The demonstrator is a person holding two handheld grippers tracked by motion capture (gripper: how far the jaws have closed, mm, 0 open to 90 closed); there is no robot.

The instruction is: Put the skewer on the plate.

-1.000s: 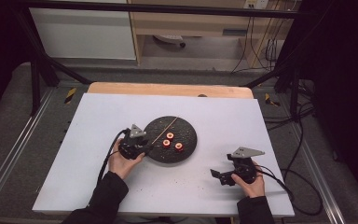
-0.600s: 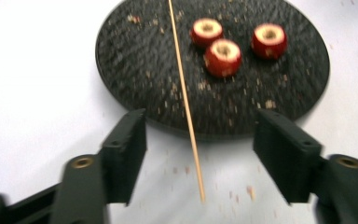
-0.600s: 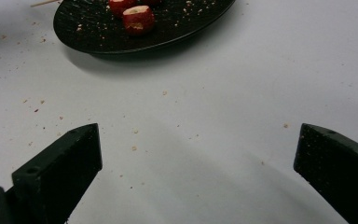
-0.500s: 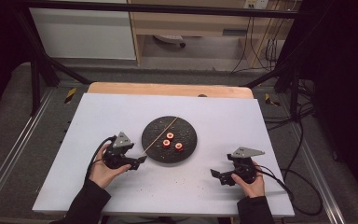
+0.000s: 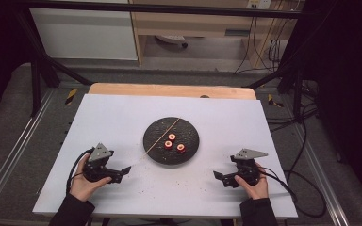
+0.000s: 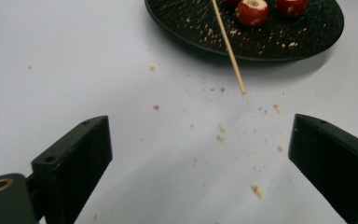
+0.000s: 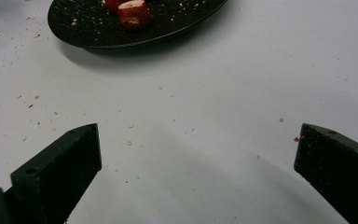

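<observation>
Item: wooden skewer (image 5: pixel 162 135), thin, pale, straight. It lies slantwise across the left part of the black plate (image 5: pixel 188 149), its near tip overhanging the rim above the table (image 5: pixel 122 113). In my left claw view the skewer (image 6: pixel 227 46) ends just past the plate (image 6: pixel 317 32), free of my jaws.

Change: a second ago my left claw (image 5: pixel 125 170) sat at the plate's left edge; now it rests well apart at near left. Its jaws have just been opening and stand wide with nothing between them. I judge the skewer released, this step done.

Item: two red rounds (image 5: pixel 175 145), cut faces pale, cored, glossy skin, side by side right of the skewer.

Item: plate, round, matte, pebbled, shallow.

Item: crumbs (image 6: pixel 256 189), tan, scattered over plate and table.

Item: table, white, smooth; wooden strip (image 5: pixel 169 89) along the far edge.

Item: right claw (image 5: pixel 219 176), near right, jaws spread wide, empty, unmoved.
</observation>
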